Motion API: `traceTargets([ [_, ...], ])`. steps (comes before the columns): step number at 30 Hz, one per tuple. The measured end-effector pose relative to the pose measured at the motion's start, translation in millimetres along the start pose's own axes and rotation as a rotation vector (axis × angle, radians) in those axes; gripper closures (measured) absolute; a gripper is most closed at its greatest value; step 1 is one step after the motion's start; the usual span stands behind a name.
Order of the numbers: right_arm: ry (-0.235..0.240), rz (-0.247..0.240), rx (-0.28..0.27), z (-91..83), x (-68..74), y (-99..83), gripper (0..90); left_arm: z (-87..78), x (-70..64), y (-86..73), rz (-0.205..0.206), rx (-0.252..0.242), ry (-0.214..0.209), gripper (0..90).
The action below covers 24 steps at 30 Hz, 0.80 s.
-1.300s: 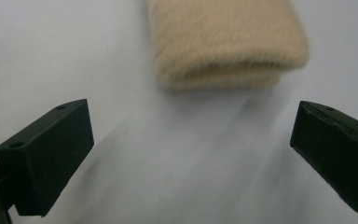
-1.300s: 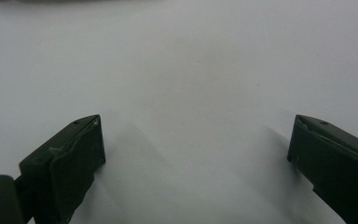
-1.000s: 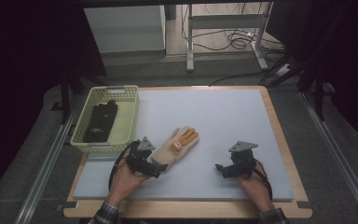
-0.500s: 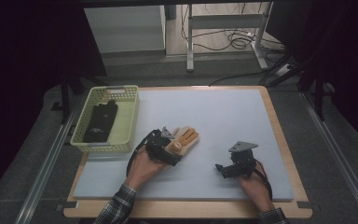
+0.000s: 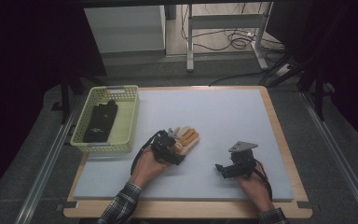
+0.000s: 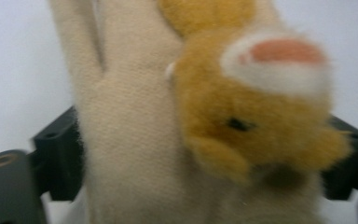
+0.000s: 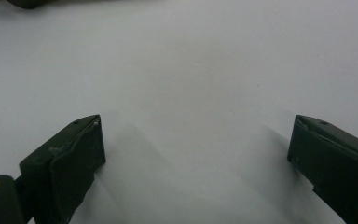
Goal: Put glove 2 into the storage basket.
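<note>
A beige glove with orange fingertips lies on the white mat near its middle. In the left gripper view the glove carries a fuzzy orange animal face and lies between the two black jaws, which stand wide apart on either side of it. My left gripper is open over the glove's cuff end. My right gripper rests low on the mat to the right, open, with only bare mat between its jaws.
A pale yellow-green basket stands at the mat's left edge with a black glove inside. The wooden table edge frames the mat. Metal stands and cables lie on the floor beyond the table's far side.
My left gripper has moved forward and right onto the beige glove, so its jaws now straddle the cuff end. The right gripper has stayed where it was.
</note>
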State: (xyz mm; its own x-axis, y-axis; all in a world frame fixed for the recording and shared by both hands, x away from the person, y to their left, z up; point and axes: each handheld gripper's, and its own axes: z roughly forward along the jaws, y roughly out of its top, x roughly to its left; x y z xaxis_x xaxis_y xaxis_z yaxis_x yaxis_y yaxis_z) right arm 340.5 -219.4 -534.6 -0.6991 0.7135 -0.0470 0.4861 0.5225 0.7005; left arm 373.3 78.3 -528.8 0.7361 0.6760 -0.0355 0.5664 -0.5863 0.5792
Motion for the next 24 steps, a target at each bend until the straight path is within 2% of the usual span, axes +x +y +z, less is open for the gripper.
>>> traceTargets([
  [4, 0.001, 0.002, -0.001, 0.1, 0.2, 0.0, 3.4, -3.2, -3.2, 1.6, 0.017, 0.012, -0.013, 28.9],
  [6, 0.0, 0.001, -0.001, 0.1, 0.2, 0.0, 3.4, -5.2, -4.0, 2.5, 0.024, 0.018, -0.015, 38.8],
  [12, 0.0, 0.001, 0.0, 0.1, 0.3, 0.0, 3.4, -7.7, -6.0, 4.2, 0.014, 0.03, -0.016, 57.3],
  [18, 0.0, 0.001, 0.0, 0.1, 0.3, 0.0, 3.4, -9.6, -3.5, 2.4, -0.031, 0.014, -0.029, 62.4],
  [21, 0.0, 0.001, 0.0, 0.1, 0.4, 0.0, 3.4, -11.9, -1.8, 4.9, -0.035, 0.017, -0.004, 62.5],
  [24, -0.001, 0.002, 0.0, 0.0, 0.4, 0.0, 3.4, -17.4, 1.1, 9.0, -0.05, -0.002, 0.018, 62.5],
])
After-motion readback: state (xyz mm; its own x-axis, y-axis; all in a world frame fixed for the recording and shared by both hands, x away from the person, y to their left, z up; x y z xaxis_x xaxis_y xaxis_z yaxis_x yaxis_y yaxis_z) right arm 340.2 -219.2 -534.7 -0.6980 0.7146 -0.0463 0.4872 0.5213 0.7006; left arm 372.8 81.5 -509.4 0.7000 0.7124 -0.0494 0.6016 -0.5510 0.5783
